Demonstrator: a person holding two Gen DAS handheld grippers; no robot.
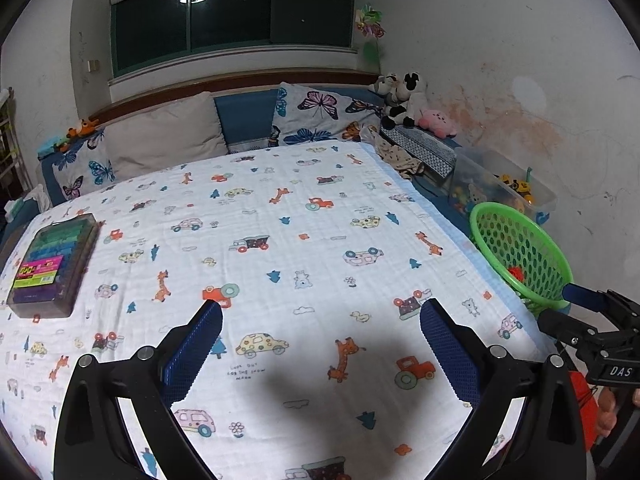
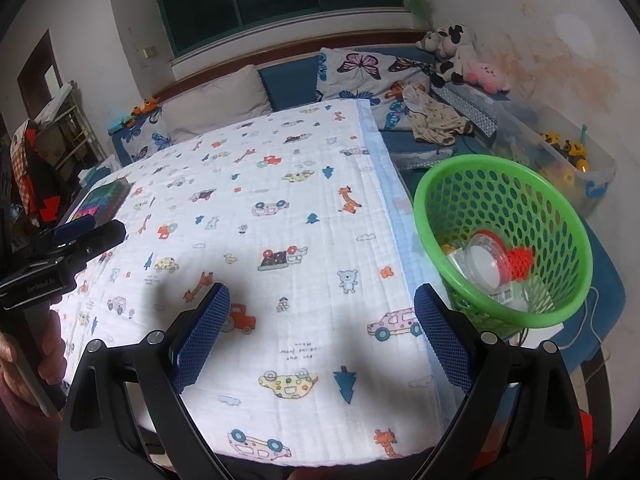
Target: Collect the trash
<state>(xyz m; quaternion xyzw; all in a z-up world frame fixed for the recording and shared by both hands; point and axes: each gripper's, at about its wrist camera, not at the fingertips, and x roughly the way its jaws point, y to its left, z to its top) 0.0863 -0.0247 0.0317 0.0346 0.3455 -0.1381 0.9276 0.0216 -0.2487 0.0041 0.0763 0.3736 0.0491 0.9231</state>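
Right wrist view: right gripper hovers level over the cartoon-printed white bed blanket, jaws wide, empty; left gripper likewise. Trash lies in the green perforated plastic basket beside the bed.

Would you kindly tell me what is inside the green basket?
The green basket holds a clear round lid, an orange-red mesh piece and pale wrappers. Whatever lies beneath them, or behind the near rim, is hidden.
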